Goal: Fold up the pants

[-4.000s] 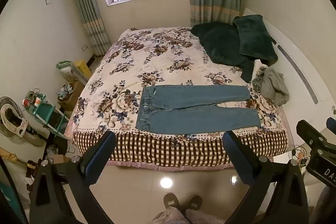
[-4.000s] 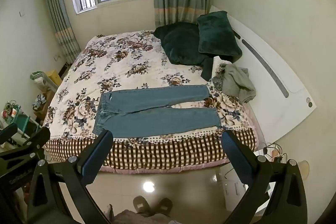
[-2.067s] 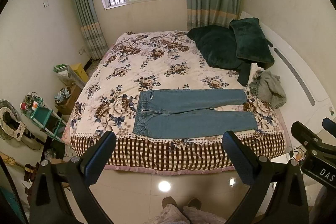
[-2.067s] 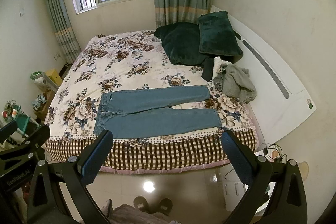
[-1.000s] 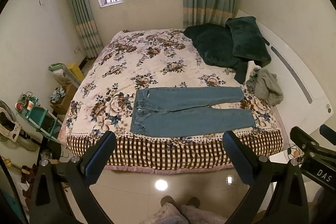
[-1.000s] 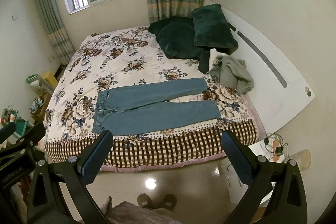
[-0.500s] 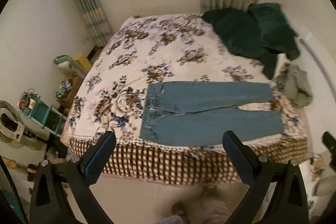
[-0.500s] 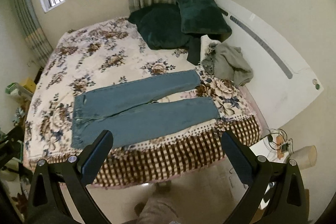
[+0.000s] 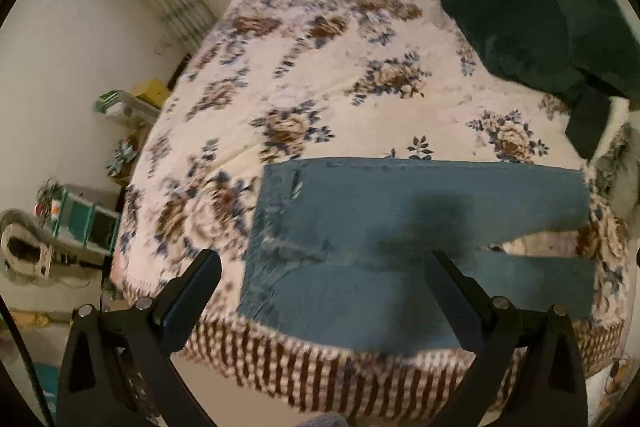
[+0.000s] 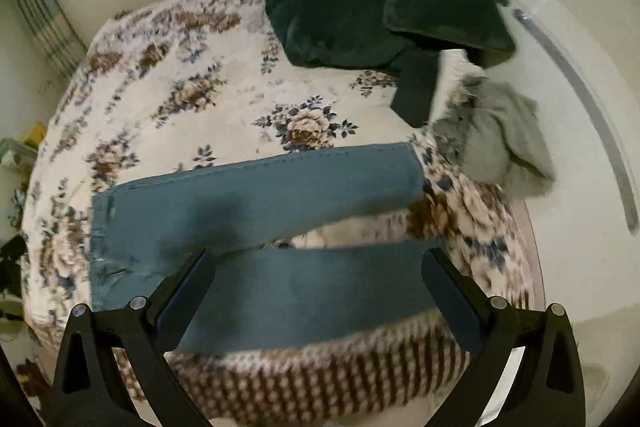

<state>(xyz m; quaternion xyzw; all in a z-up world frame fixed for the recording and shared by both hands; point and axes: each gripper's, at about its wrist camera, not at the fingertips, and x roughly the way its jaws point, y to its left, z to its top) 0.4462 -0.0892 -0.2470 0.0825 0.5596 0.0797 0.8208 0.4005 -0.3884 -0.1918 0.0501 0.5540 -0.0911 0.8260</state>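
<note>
Pants (image 9: 400, 219) lengthwise across bed (image 9: 360, 75), waistband left

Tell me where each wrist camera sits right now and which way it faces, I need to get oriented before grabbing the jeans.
Left wrist: on the left gripper, above the bed's near edge, facing the jeans' waistband end; only its own open fingers show.
Right wrist: on the right gripper, facing the jeans legs and the grey garment; only its own open fingers show.
Shared: the jeans, the floral bedspread and the green pillows.
</note>
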